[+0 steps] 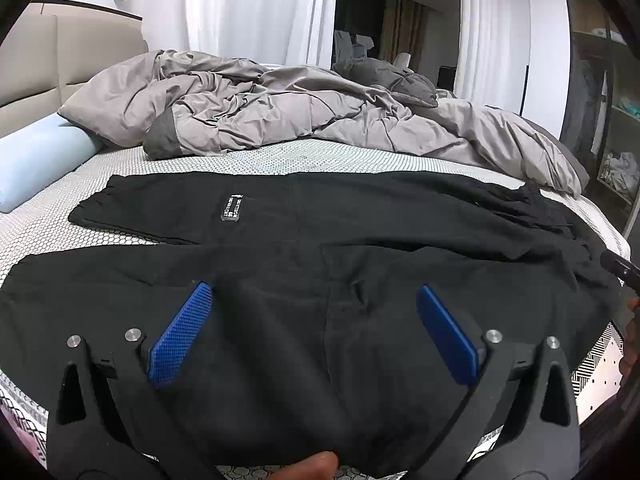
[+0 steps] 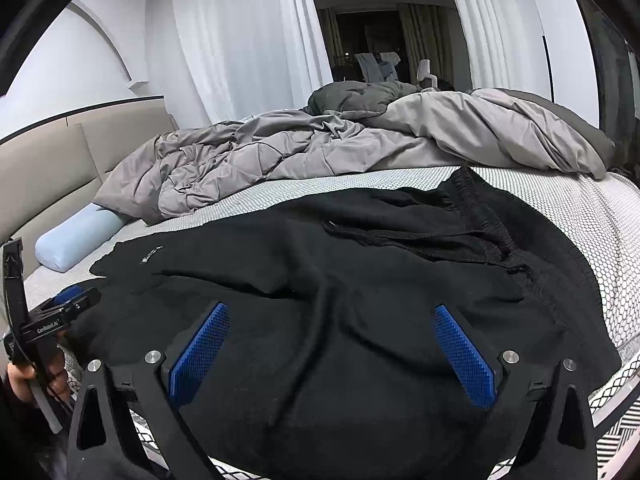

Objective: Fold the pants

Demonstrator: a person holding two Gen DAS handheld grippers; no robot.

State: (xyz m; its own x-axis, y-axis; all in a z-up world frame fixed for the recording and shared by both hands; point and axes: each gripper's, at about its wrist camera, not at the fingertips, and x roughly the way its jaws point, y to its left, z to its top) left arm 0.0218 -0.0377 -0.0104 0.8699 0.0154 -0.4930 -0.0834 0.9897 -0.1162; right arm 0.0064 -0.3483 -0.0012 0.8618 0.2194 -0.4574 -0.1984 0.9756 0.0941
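Lying spread across the honeycomb-patterned mattress (image 1: 280,156), the black pants (image 1: 360,216) are filling most of what we are seeing from both wrist cameras. At far left, a pale blue bolster pillow (image 1: 36,160) is resting against the beige headboard (image 1: 48,60), with a strip of bare mattress between it and the leg cuffs. Behind the pants, a crumpled grey duvet (image 1: 260,112) is taking up the far half of the bed, leaving a narrow open band of mattress along its near side. We are holding the left gripper (image 1: 314,300) over the nearer leg, jaws wide apart, blue pads (image 1: 180,336) gripping nothing. Further right, the right gripper (image 2: 332,316) is hovering above the seat of the pants, jaws likewise spread and empty. The elastic waistband (image 2: 480,208) and drawstring (image 2: 400,236) are bunching toward the right edge of the bed, where the mattress is dropping away.
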